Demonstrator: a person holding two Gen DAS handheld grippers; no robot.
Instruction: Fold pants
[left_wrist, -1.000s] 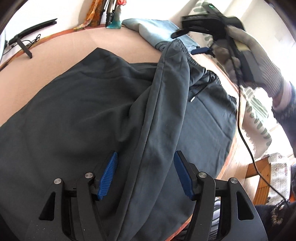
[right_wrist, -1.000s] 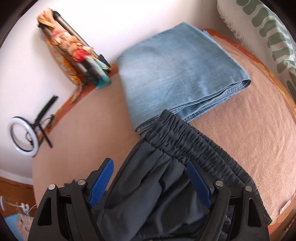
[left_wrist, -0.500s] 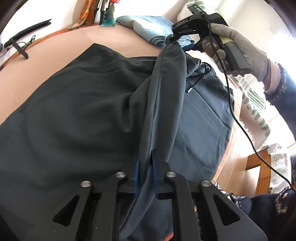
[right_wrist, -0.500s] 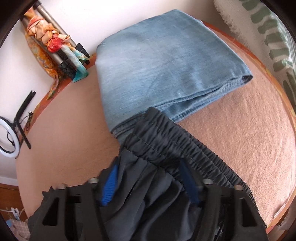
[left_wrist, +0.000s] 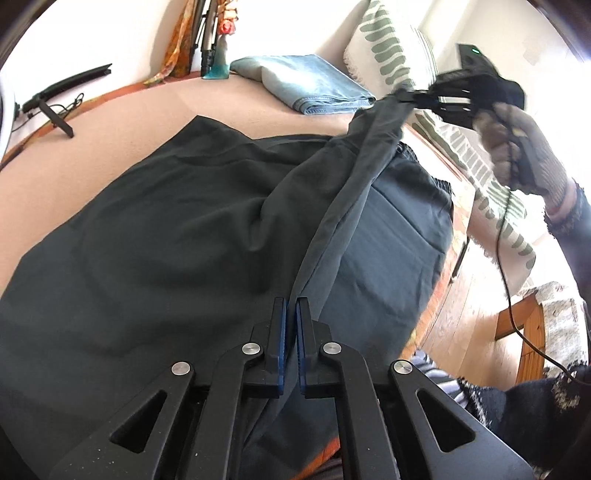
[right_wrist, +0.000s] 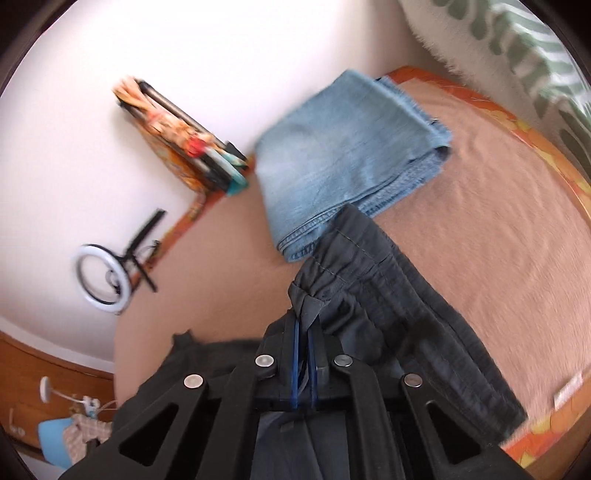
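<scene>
Pants (left_wrist: 177, 236) lie spread dark across the peach-coloured bed (left_wrist: 122, 122), and you've got one long edge of them lifted off it, strung taut between your two tools. Your left gripper (left_wrist: 290, 306) is clamped tight on the near end of that raised fold, blue pads pressed together with cloth running straight out between them. Your right gripper (right_wrist: 303, 332) is pinched on the elastic waistband (right_wrist: 354, 254), the gathered corner bunched up just past its tips; from the left camera you see your gloved right hand (left_wrist: 524, 147) holding it high, near the leaf-print pillow (left_wrist: 388, 48). Folded jeans (right_wrist: 343, 155) sit just beyond the waistband, close against it. Open blanket shows to the left of the pants and to the right past the waistband, out to the orange border (right_wrist: 535, 133). Bed's right edge drops to wooden floor (left_wrist: 472, 302). Ring light (right_wrist: 101, 275) and a bundled tripod (right_wrist: 184, 147) stand against the white wall.
</scene>
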